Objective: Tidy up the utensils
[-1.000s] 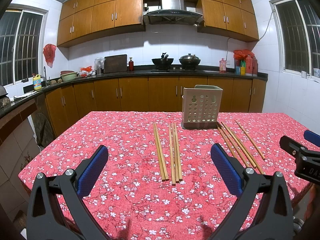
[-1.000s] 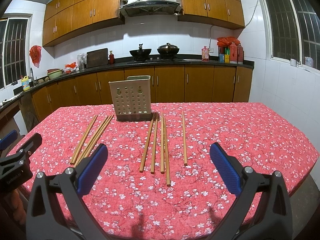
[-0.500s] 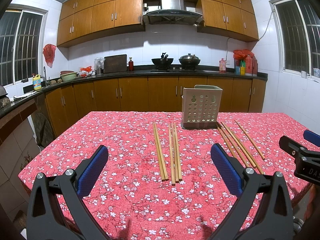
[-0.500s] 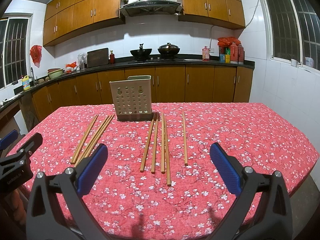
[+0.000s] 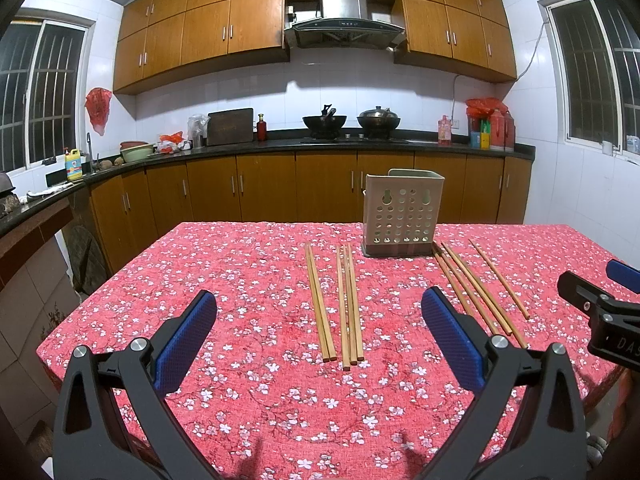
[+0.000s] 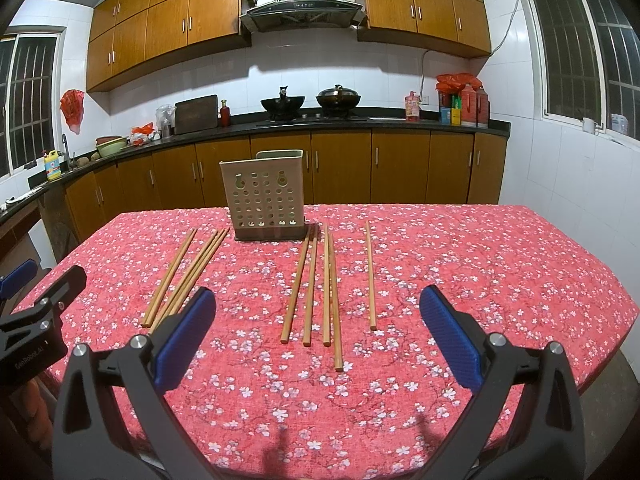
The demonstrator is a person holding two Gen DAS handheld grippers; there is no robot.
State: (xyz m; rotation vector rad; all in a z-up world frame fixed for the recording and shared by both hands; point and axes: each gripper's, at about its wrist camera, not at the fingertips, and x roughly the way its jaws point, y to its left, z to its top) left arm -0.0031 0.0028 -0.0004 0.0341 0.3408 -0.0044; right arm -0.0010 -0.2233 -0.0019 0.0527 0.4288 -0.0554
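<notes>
A table under a red floral tablecloth (image 5: pixel 248 280) spreads out ahead of the fingers and below them. Beyond its far edge runs a row of brown base cabinets (image 5: pixel 264 188) topped by a black counter (image 5: pixel 280 145). Straight ahead on that counter sit two dark woks (image 5: pixel 325 121) side by side, under a steel range hood (image 5: pixel 344 16) set among wooden wall cabinets (image 5: pixel 208 28). Left of the woks stand a small red bottle (image 5: pixel 261 127) and a dark cutting board (image 5: pixel 230 126) leaning on the white tiled wall. Far right on the counter stand red flasks (image 5: pixel 500 130). Barred windows (image 5: pixel 36 92) flank the room, with a yellow detergent bottle (image 5: pixel 73 165) near the left one.
</notes>
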